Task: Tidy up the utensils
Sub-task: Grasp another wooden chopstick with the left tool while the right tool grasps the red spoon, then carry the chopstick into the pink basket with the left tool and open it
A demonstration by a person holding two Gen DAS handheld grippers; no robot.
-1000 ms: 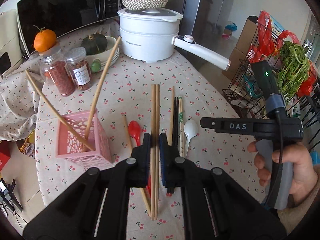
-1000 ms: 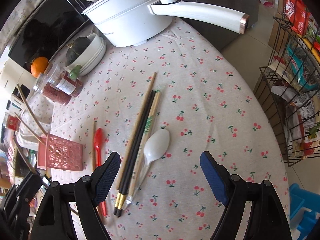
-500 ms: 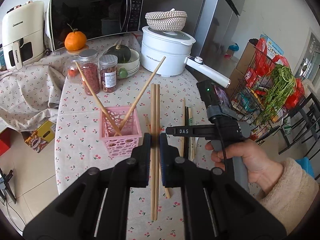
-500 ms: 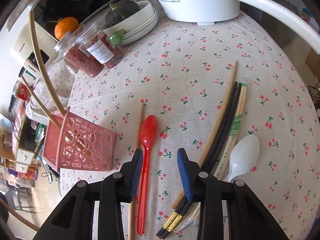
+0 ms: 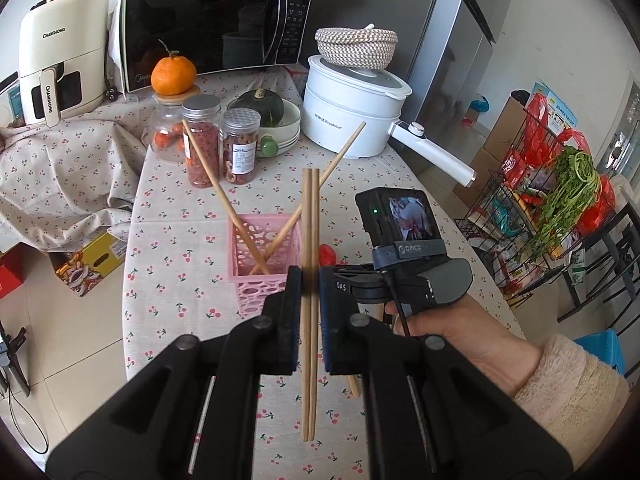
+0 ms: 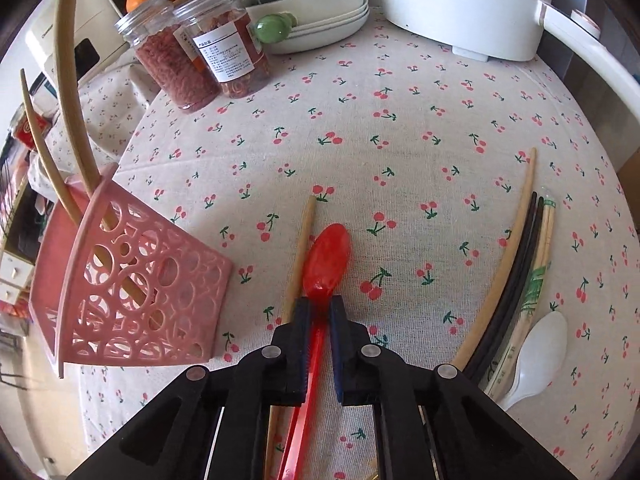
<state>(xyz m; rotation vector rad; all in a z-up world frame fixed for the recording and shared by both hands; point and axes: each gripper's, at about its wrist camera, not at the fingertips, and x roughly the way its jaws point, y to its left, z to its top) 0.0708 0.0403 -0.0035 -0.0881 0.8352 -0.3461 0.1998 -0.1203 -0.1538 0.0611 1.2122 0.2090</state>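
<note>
My left gripper is shut on a pair of wooden chopsticks, held upright well above the table and just right of the pink basket. The basket holds two wooden chopsticks that lean apart. My right gripper is low over the table and shut on the handle of the red spoon, which lies beside a single wooden chopstick. The basket is to its left. Black and wooden chopsticks and a white spoon lie to its right.
Two spice jars, a bowl with a squash and a white pot with a long handle stand at the back of the table. A microwave stands behind. A wire rack with vegetables is right of the table.
The left gripper has risen and pulled back with its chopsticks. The right gripper has closed from wide open, moved left and down, and taken hold of the red spoon's handle.
</note>
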